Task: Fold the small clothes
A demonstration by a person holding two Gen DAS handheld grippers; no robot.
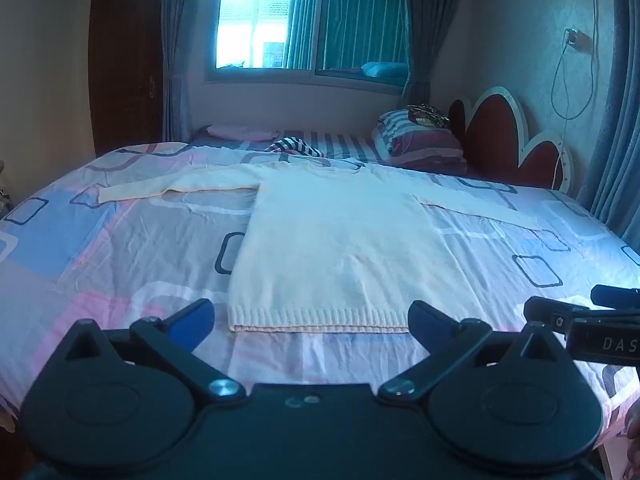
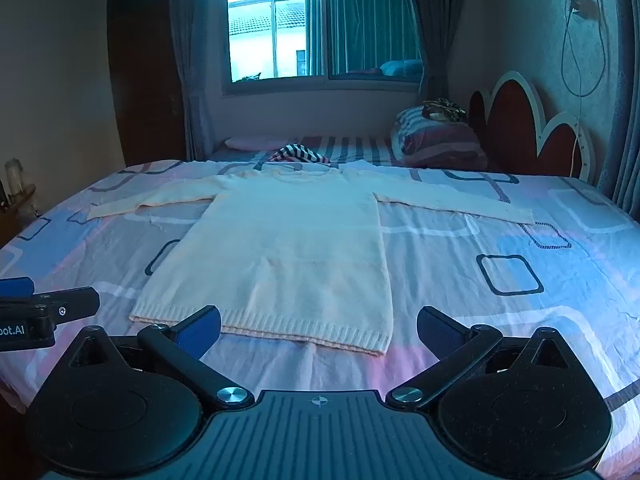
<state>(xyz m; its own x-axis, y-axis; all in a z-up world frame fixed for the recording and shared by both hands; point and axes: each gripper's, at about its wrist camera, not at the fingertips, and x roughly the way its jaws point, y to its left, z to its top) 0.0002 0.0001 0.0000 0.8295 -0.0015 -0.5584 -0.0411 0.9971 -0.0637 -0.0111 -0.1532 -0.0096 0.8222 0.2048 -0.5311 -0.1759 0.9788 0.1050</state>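
The cream knit sweater lies flat and face-up on your bed, unfolded, both sleeves spread out to the sides, ribbed hem nearest you, neckline toward the far side. From the right wrist view the same sweater sits left of centre, its hem running slantwise across the patterned sheet.

Your left gripper hangs just short of the hem, jaws spread wide, blue pads either side of the hem's width, holding nothing. Whether the pads touch the sheet, can't tell. Your right gripper is also wide open and empty, over the hem's right corner; its left pad overlaps the hem edge in view, contact unclear.

Each gripper shows at the edge of the other's camera, so they're side by side, near each other.

Beyond the sweater: a striped garment bunched on the far half of the bed, a striped pillow by the red scalloped headboard, curtained window behind.
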